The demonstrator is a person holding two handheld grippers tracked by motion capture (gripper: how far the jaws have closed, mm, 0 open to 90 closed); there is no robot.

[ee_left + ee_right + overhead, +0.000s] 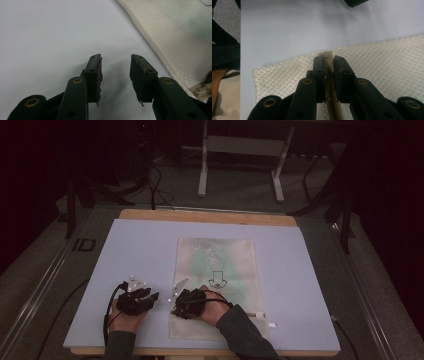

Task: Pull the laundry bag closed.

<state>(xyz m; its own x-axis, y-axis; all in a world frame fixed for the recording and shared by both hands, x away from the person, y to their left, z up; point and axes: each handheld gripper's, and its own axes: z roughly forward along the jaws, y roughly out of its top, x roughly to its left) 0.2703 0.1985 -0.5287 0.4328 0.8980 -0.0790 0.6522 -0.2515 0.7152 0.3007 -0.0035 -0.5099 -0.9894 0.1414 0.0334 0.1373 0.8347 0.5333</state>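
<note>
A cream mesh zip bag (pixel 220 265) with green contents and a dark arrow-like print lies flat on the pale blue mat (pixel 145 250). My right gripper (pixel 328 58) is shut on the tan zipper tape end (pixel 327 53), close to the bag's near left corner. From above, that right gripper (pixel 176 309) points left over the bag's near edge. My left gripper (pixel 115 60) hovers open over bare mat (pixel 50 37) with nothing between its jaws. The mesh bag's edge (pixel 175 32) runs just to the right of it. In the high view the left gripper (pixel 151 296) sits just left of the bag.
The mat covers a wooden table (pixel 207 216); its near edge (pixel 200 352) lies just under my forearms. A small white tag (pixel 271 325) rests by the bag's near right corner. A white frame's legs (pixel 202 175) and cables (pixel 157 190) stand on the floor beyond.
</note>
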